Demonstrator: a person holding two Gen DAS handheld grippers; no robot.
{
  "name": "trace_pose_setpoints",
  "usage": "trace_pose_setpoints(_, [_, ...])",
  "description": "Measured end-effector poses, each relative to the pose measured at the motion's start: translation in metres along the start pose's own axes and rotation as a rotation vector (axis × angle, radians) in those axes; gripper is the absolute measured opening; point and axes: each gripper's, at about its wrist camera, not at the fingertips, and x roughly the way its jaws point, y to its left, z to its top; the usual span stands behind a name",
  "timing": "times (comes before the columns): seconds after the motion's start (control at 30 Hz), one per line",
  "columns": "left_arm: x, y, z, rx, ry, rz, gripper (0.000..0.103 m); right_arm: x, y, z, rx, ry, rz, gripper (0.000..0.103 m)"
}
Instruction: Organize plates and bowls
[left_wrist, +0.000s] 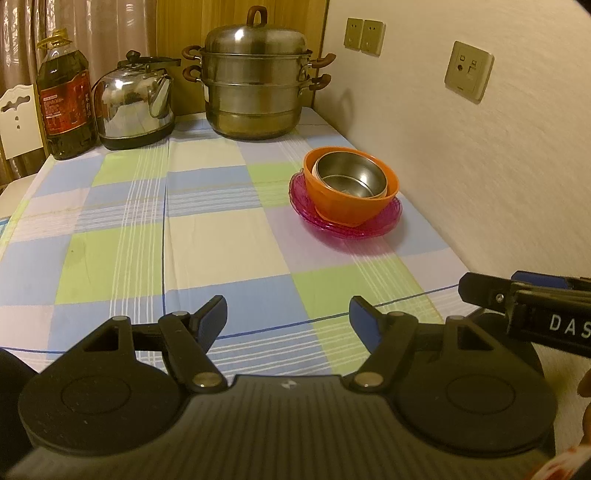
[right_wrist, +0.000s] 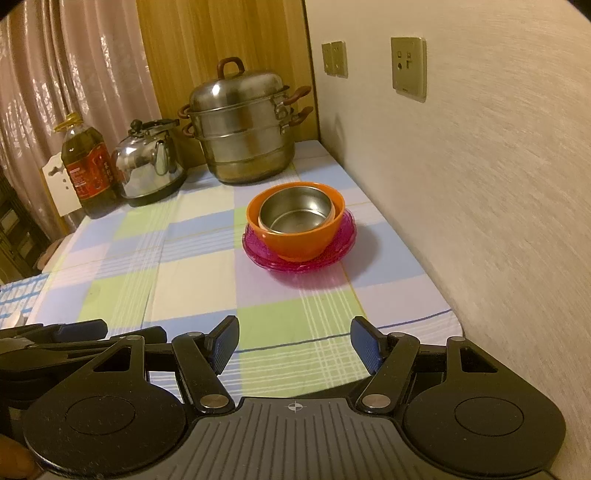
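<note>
Steel bowl (right_wrist: 295, 212) sits nested in orange bowl (right_wrist: 295, 236), on pink plates (right_wrist: 299, 264) just in front of steamer pot (right_wrist: 243, 136). Your left gripper (left_wrist: 288, 315) and right gripper (right_wrist: 295, 338) hover well short of that pot, jaws wide, empty.

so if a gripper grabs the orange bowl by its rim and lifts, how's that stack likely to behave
The orange bowl looks like stiff plastic, so probably light and rigid. The steel bowl sits loose and slightly off-centre inside it, so it would likely ride along, perhaps shifting and rattling if tilted. The pink plates underneath look glossy, so the bowl may slide on them if pushed.
</note>
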Motion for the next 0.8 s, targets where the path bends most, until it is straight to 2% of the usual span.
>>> trace_pose_setpoints(0.8, [0.0034, -0.0009, -0.0044, -0.005, 0.006, -0.009, 0.071, 0.0073, -0.0031, -0.0094, 0.007, 0.019, -0.007, 0.067])
